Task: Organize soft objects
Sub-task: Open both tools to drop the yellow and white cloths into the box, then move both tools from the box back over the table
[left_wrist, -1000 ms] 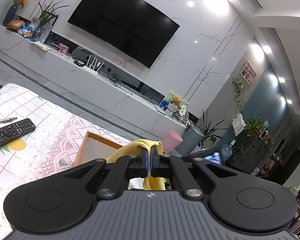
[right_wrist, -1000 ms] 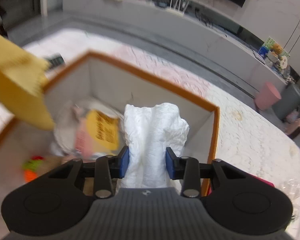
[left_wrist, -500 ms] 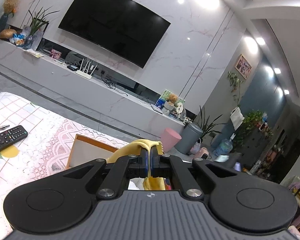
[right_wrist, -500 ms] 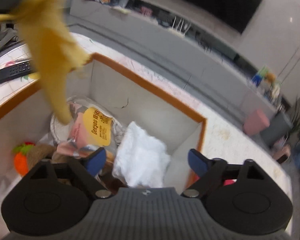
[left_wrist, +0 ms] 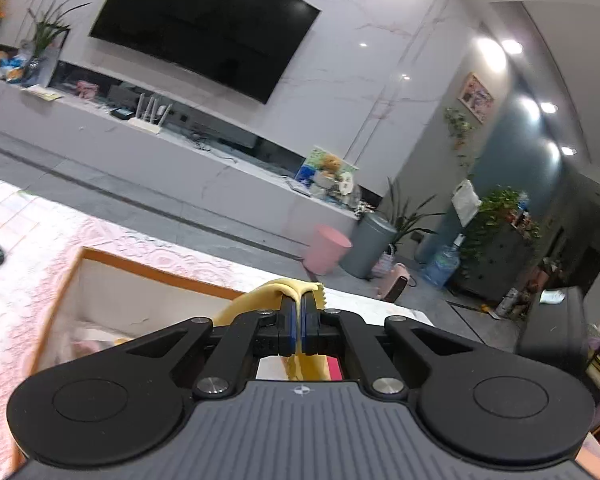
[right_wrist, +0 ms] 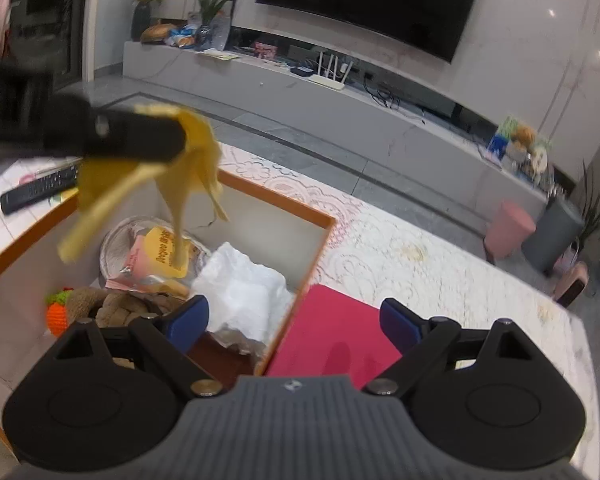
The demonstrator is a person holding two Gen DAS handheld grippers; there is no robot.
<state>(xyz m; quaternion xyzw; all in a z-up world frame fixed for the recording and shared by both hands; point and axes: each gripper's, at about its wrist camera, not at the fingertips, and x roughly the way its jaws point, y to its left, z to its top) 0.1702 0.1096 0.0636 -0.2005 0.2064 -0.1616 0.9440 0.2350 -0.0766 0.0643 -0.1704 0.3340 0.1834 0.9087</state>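
Observation:
My left gripper point(left_wrist: 299, 322) is shut on a yellow cloth point(left_wrist: 256, 300). In the right wrist view the left gripper point(right_wrist: 180, 136) holds the yellow cloth point(right_wrist: 188, 168) hanging above the orange-rimmed box point(right_wrist: 276, 200). My right gripper point(right_wrist: 294, 316) is open and empty above the box's right wall. A white cloth point(right_wrist: 242, 290) lies in the box beside a yellow-and-pink packet point(right_wrist: 160, 256), a brown plush point(right_wrist: 112, 304) and an orange knitted toy point(right_wrist: 58, 314). The box point(left_wrist: 148, 266) also shows in the left wrist view.
A pink flat item point(right_wrist: 332, 332) lies on the lace tablecloth point(right_wrist: 420, 272) right of the box. A black remote point(right_wrist: 36, 192) lies to the left. A TV cabinet point(right_wrist: 340, 100), pink bin point(right_wrist: 508, 232) and grey bin point(right_wrist: 552, 236) stand beyond the table.
My right gripper opened and let go of the white cloth, which now lies in the box, then drew back and to the right. My left gripper brought the yellow cloth over the box.

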